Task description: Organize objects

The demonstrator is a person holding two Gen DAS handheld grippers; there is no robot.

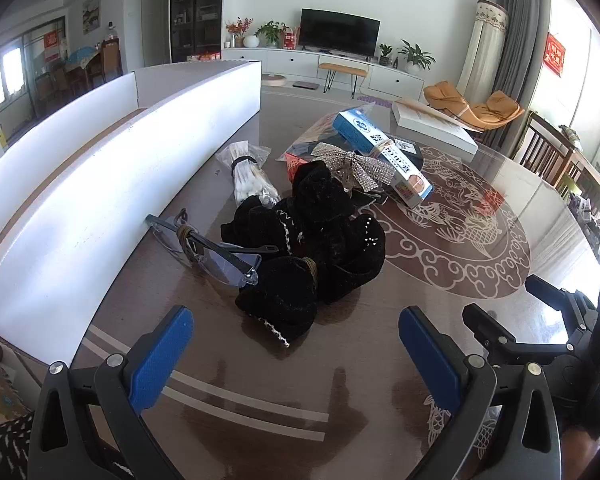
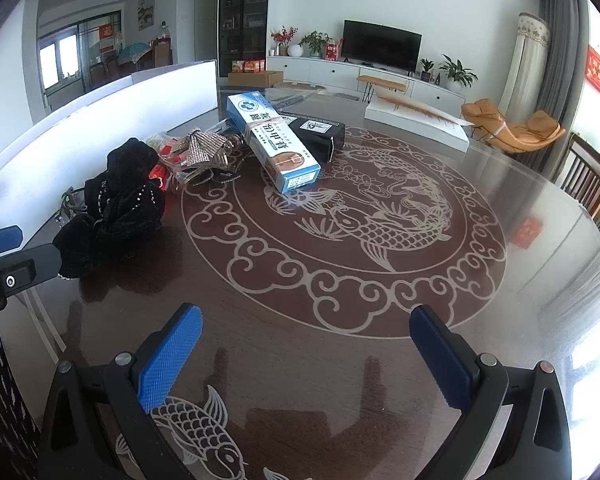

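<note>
Both my claws stand wide open and empty: left claw (image 1: 296,344) just short of the black velvet pile (image 1: 304,248) on the worktop (image 1: 440,292), right claw (image 2: 306,344) over bare wood. I should pinch one piece only, low and slowly; the glasses (image 1: 204,244) seem tucked against it.

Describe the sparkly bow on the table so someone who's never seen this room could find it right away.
Start at the long white open box along the left edge of the round brown table, then look to the pile of things beside it. The silver rhinestone bow lies between the black velvet scrunchies and the blue-and-white carton. It alone glitters.
</note>
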